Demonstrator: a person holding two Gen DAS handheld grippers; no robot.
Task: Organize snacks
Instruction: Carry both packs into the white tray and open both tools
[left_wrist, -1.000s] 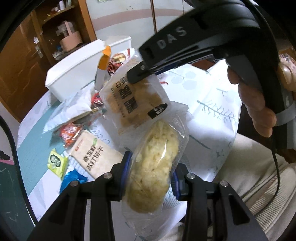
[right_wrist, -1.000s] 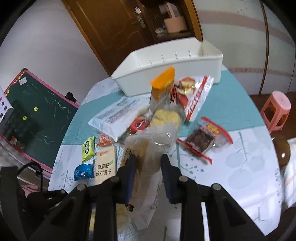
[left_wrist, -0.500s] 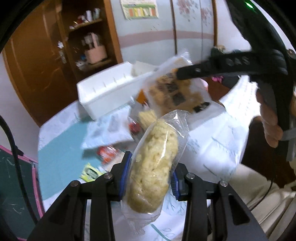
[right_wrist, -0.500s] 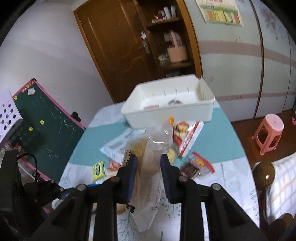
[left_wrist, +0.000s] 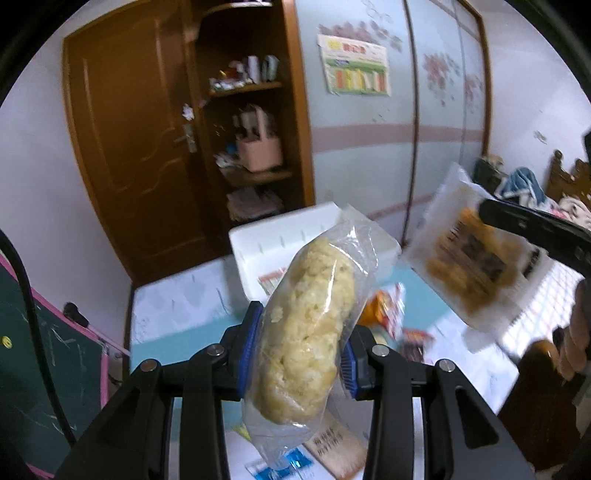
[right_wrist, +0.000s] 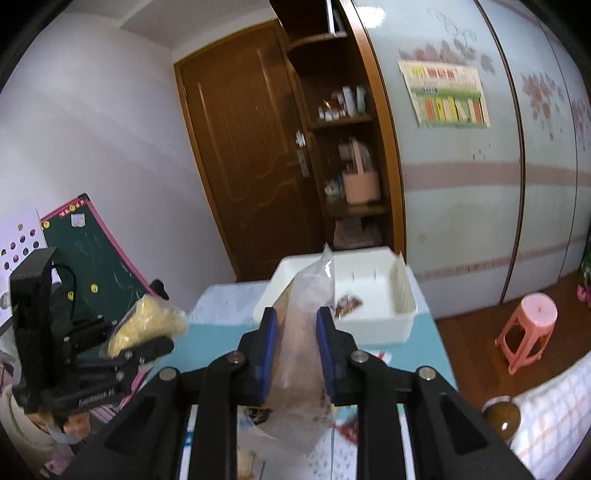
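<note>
Both grippers have risen since the earlier frames, so each view now takes in more wall, door and shelving and less of the table; the white bin sits lower and smaller in both.

Left gripper (left_wrist: 301, 350): clenched on a clear bag of puffed rice cake (left_wrist: 306, 332), the blue pads pressing its two sides. Bag stands roughly upright, tilted a little to the right, raised clear of the table. Same bag visible in the right wrist view as a yellow lump at the left.

Right gripper (right_wrist: 295, 354): jaws closing, pads clamped on a clear packet of brown biscuits (right_wrist: 297, 354), which pokes up between them. In the left wrist view the packet hangs at the right edge, blurred, held in the air.

White bin (right_wrist: 384, 295): open-topped, at the far end of the table (right_wrist: 218, 336), beyond both held snacks. One small dark snack lies inside.

Table: teal and white patterned cloth. Loose snacks remain on it under the grippers: an orange and red wrapper (left_wrist: 384, 310), a cracker packet (left_wrist: 336, 450) and a blue wrapper at the near edge, all partly hidden.

Surroundings: wooden door (right_wrist: 243, 155), shelf unit with pink basket, pink stool (right_wrist: 528, 328) on the floor, green chalkboard (right_wrist: 88, 254).
</note>
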